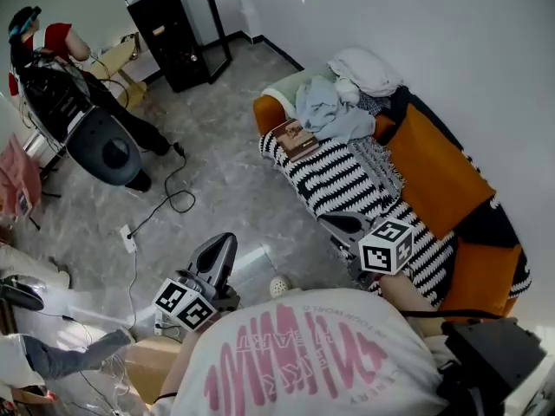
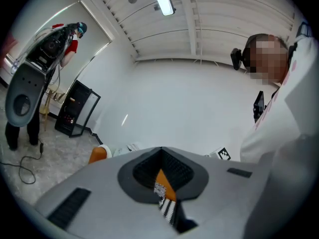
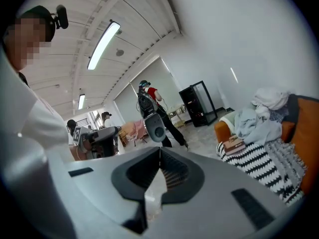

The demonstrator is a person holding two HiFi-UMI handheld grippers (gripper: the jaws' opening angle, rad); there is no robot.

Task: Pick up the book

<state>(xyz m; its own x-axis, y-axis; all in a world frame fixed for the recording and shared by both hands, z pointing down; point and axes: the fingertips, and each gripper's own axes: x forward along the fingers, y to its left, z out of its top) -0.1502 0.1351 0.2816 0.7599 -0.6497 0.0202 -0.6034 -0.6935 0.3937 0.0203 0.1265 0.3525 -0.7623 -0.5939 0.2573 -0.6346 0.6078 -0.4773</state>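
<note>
A brown book (image 1: 295, 137) lies on the black-and-white striped blanket (image 1: 347, 180) at the far end of the orange sofa (image 1: 434, 176); the right gripper view also has the book (image 3: 234, 144), well ahead and to the right. My left gripper (image 1: 217, 263) hovers over the floor, short of the sofa, its jaws together and empty. My right gripper (image 1: 347, 225) hangs by the sofa's near edge, shut on nothing. In the left gripper view the left gripper (image 2: 161, 158) points toward the white wall and the sofa's arm (image 2: 98, 153). The right gripper (image 3: 159, 158) faces the room.
A heap of grey clothes (image 1: 334, 107) and a white pillow (image 1: 364, 68) lie just behind the book. A black cabinet (image 1: 178, 33) stands at the back. A person in red (image 1: 52, 46) handles equipment at far left. Cables (image 1: 169, 199) and a power strip (image 1: 127, 238) cross the floor.
</note>
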